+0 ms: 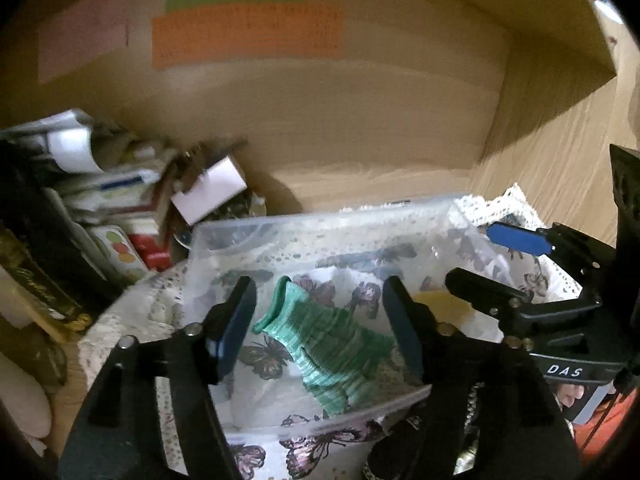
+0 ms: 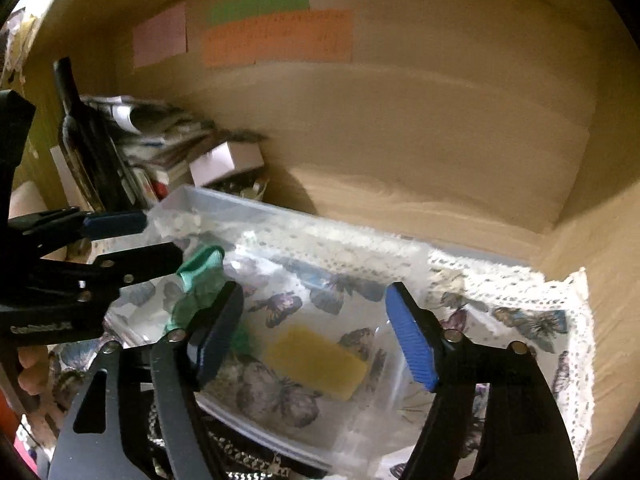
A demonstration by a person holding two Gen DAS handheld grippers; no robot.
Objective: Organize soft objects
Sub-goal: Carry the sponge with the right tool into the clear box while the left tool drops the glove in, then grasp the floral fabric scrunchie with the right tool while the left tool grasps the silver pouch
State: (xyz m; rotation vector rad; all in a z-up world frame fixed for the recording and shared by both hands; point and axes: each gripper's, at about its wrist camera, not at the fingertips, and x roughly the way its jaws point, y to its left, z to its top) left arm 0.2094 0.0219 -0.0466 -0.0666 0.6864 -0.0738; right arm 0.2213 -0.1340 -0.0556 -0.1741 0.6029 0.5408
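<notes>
A clear plastic bin (image 1: 224, 236) stands on a butterfly-print cloth inside a wooden shelf. A green knitted sock (image 1: 332, 352) lies in the bin, between and just beyond the fingers of my left gripper (image 1: 326, 328), which is open above it. A yellow sponge (image 2: 316, 360) lies in the bin's right part, and my right gripper (image 2: 316, 332) is open over it. The sock (image 2: 200, 280) also shows in the right wrist view, and the sponge (image 1: 440, 304) in the left wrist view. Each gripper shows in the other's view: the right one (image 1: 480, 256), the left one (image 2: 160, 240).
A pile of boxes and papers (image 1: 120, 208) fills the shelf's left side, beside a dark bottle (image 2: 80, 140). Coloured notes (image 1: 248, 32) stick to the back wall. The lace-edged cloth (image 2: 540, 320) extends right of the bin. A dark patterned item (image 2: 240, 456) lies in front of the bin.
</notes>
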